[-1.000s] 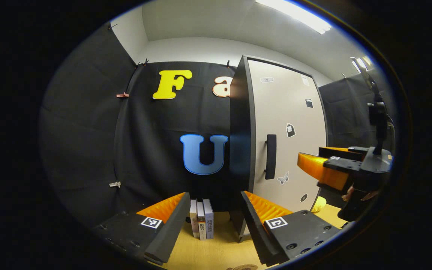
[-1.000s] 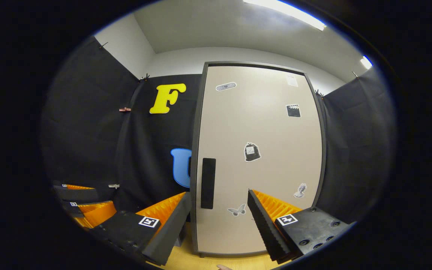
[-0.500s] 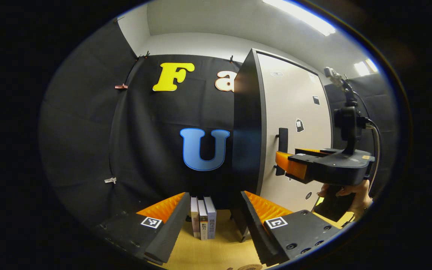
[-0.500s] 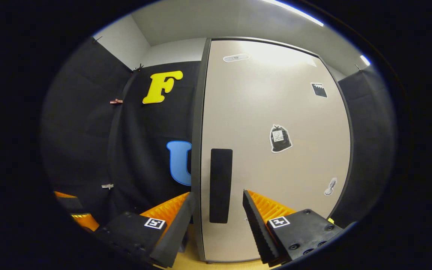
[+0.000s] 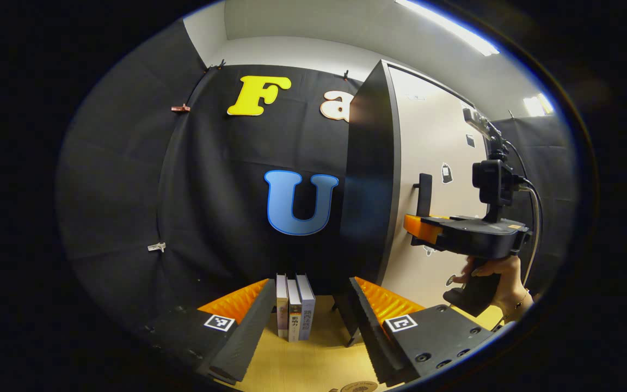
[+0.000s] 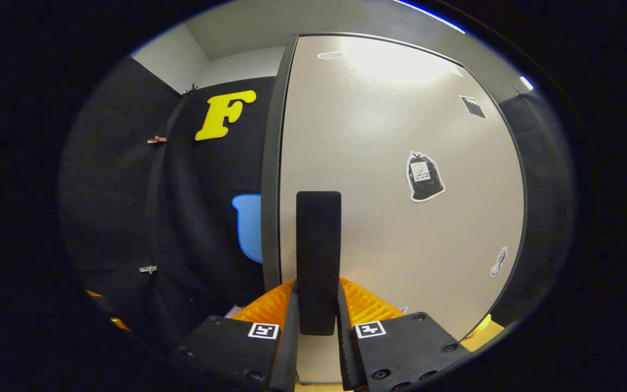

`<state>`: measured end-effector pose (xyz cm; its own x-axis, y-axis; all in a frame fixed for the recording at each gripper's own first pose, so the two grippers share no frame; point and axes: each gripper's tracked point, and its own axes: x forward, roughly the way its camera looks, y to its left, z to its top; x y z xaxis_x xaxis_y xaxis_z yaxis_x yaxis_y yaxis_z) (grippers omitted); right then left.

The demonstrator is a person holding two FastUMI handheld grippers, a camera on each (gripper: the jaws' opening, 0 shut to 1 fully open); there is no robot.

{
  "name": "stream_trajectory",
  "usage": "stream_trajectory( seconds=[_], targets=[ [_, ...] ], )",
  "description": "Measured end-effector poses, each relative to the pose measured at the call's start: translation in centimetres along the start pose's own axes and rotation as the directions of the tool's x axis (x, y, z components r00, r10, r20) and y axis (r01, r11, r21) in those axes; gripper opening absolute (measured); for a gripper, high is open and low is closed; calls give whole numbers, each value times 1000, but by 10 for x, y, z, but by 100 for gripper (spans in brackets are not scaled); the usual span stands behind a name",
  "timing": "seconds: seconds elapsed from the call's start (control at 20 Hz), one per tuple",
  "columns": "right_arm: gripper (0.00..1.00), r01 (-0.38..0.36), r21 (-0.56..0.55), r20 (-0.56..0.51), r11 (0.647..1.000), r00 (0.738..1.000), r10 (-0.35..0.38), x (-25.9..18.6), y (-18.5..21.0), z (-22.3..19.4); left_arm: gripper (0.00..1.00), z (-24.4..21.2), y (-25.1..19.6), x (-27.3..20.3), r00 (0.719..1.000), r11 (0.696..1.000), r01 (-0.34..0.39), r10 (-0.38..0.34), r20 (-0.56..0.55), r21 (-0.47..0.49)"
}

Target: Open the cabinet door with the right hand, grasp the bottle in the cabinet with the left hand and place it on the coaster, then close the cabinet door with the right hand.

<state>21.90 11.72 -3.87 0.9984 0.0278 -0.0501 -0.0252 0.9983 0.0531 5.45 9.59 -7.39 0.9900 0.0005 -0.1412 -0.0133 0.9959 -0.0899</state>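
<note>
Since a second ago the right gripper (image 6: 316,332) has travelled up to the cabinet door (image 6: 389,179) — its fingers, then spread wide and well short, are now clamped on the door's black handle (image 6: 318,256). In the left gripper view the right gripper (image 5: 419,228) has shifted leftward to the handle (image 5: 424,193) — the cabinet now sits farther right.

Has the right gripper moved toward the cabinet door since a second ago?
Yes. The right gripper has advanced to the cabinet door, and its jaws now clamp the handle.
</note>
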Motion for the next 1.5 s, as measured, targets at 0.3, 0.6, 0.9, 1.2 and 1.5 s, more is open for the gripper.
stream_trajectory(
  seconds=[0.3,0.6,0.9,1.2,1.5],
  targets=[
    [18,21,11,-18,1000,1000,-21,-3,-2,0,85,-2,-6,-11,1000,1000,10,-10,-2,-2],
    [7,-31,2,-62,1000,998,31,-31,-2,0,85,3,-6,-16,1000,1000,6,-6,0,-16],
    [7,-69,-32,-65,997,996,67,-71,-12,6,85,15,-29,-33,999,999,31,-31,22,8],
    [7,-106,-63,-82,992,992,101,-95,-17,10,85,13,-63,-61,999,999,46,-46,29,21],
    [7,-121,-52,-93,991,989,116,-124,-33,18,85,19,-89,-71,997,998,61,-62,42,18]
  ],
)
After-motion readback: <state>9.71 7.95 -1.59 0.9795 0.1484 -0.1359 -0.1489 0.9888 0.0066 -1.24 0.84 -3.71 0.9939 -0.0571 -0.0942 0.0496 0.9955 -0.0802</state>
